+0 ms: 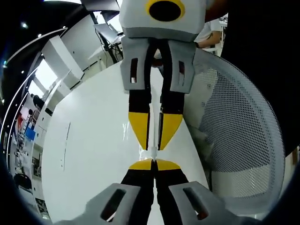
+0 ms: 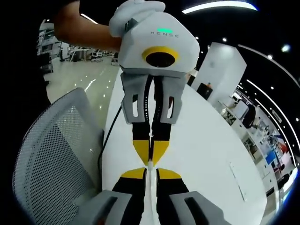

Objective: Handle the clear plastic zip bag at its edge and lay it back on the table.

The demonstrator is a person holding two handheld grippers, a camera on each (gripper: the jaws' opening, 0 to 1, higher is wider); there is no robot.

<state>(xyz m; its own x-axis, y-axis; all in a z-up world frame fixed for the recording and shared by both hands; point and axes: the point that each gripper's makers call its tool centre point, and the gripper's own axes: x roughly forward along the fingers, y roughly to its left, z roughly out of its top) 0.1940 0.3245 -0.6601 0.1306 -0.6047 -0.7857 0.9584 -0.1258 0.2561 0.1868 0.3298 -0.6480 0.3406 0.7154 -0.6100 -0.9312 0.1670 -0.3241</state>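
The clear zip bag (image 1: 153, 153) shows as a thin, see-through strip seen edge-on, stretched between the two grippers above the white table (image 1: 93, 140). My left gripper (image 1: 153, 162) rises from the bottom of the left gripper view, its yellow tips shut on the strip. My right gripper (image 1: 153, 146) comes down from the top, tip to tip with it, and pinches the same edge. In the right gripper view the right gripper (image 2: 150, 171) is at the bottom, shut on the bag (image 2: 149, 165). The left gripper (image 2: 150, 157) faces it from above. Most of the bag is hidden.
A grey mesh chair (image 1: 234, 131) (image 2: 56, 150) stands against the table's edge. A black cable (image 2: 110, 136) runs along that edge. A person's arm (image 2: 84, 33) holds the left gripper. The table top (image 2: 201, 140) stretches away; office furniture lies beyond.
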